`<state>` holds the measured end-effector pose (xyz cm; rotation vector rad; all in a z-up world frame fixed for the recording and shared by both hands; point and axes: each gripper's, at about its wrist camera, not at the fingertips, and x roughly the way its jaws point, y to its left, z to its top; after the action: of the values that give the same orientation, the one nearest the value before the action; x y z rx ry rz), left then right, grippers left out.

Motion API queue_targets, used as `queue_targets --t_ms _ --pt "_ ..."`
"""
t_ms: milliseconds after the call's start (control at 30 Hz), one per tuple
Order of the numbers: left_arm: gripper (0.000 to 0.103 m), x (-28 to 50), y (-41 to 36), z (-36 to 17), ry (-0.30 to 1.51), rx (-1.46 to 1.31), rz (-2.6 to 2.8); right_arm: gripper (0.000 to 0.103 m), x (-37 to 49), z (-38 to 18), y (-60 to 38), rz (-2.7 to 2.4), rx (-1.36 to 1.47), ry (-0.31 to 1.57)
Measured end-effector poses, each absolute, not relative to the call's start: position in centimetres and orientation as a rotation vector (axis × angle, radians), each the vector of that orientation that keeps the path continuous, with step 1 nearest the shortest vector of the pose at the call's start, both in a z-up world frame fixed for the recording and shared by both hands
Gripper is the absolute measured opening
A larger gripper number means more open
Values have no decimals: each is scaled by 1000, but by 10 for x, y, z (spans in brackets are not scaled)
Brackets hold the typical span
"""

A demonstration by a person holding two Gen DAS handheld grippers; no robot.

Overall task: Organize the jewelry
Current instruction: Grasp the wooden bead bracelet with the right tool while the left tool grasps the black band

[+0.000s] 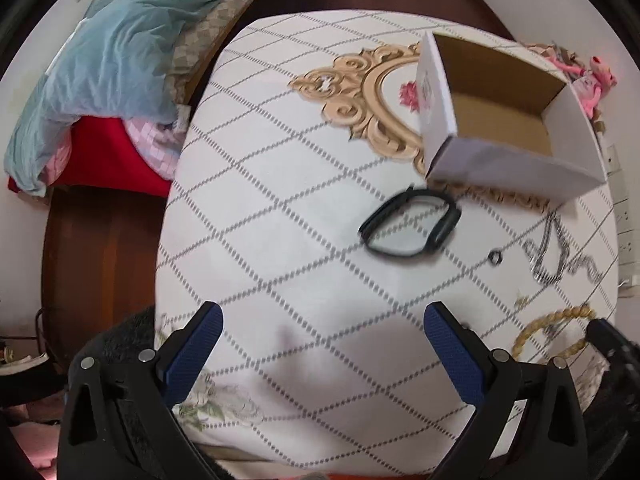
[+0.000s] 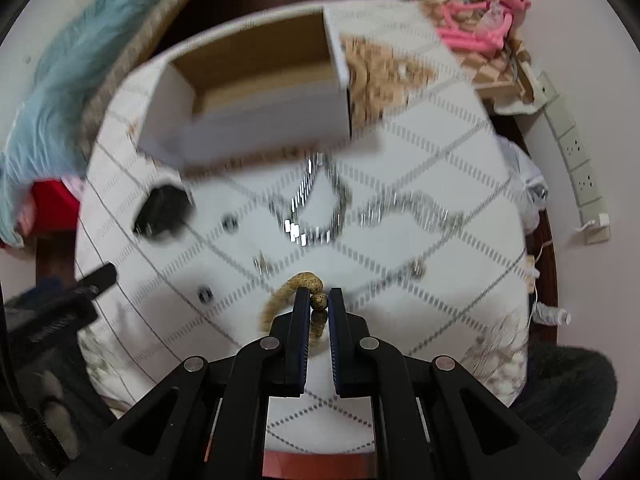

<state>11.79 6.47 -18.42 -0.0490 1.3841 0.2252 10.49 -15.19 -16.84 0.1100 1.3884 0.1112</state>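
1. The right gripper points steeply down at the tabletop; its fingers stand almost together, pinched on a speckled bead of the tan bead bracelet.
2. In the right wrist view the bracelet's loop arches out from the fingertips toward 10 o'clock and curls back down to their left.
3. The left gripper hangs over a bare stretch of the patterned cloth with its blue-padded fingers spread wide and nothing between them.
4. In the left wrist view the open cardboard box, white outside and brown inside, sits at 1 o'clock from the gripper, its inside bare as far as can be seen.
5. A black wristband lies just below the box's near wall, at about 12 o'clock from the left fingers.
6. A small dark ring lies at 4 o'clock from the wristband, and a silver chain sprawls further right, near the tabletop's edge.
7. The right wrist view is blurred, so the small pieces scattered near the chain cannot be told apart.
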Motion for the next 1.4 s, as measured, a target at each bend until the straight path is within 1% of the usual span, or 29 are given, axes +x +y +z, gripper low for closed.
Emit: queue_targets --t_ms 133,367,533,600,667,700,733,767,867,1133,1400 --pt "102 140 55 -196 1402 -19 145 9 135 -163 -154 110 122 1372" --pt "102 165 34 -220 1434 72 10 9 163 -188 -167 79 123 1400" --pt "100 175 30 -229 1421 74 -21 9 167 -201 -172 63 127 1423" --pt "95 179 28 -230 1413 70 -32 9 168 -206 -173 56 127 1432" --pt "73 183 27 -235 1418 75 -46 9 170 -211 -175 53 128 1442" --pt "69 184 27 -238 1424 75 -51 9 171 -213 -175 51 128 1445" --pt "63 186 28 -239 1426 74 -56 9 171 -214 -176 52 128 1447" --pt "60 186 28 -240 1420 69 -63 9 172 -215 -176 52 129 1448" --pt "55 184 30 -238 1401 63 -64 9 173 -215 -178 56 133 1450" --pt "49 165 32 -214 1347 30 -53 9 166 -195 -174 119 165 1428" --pt "48 159 35 -180 1275 -3 -66 9 155 -153 -167 192 184 1357"
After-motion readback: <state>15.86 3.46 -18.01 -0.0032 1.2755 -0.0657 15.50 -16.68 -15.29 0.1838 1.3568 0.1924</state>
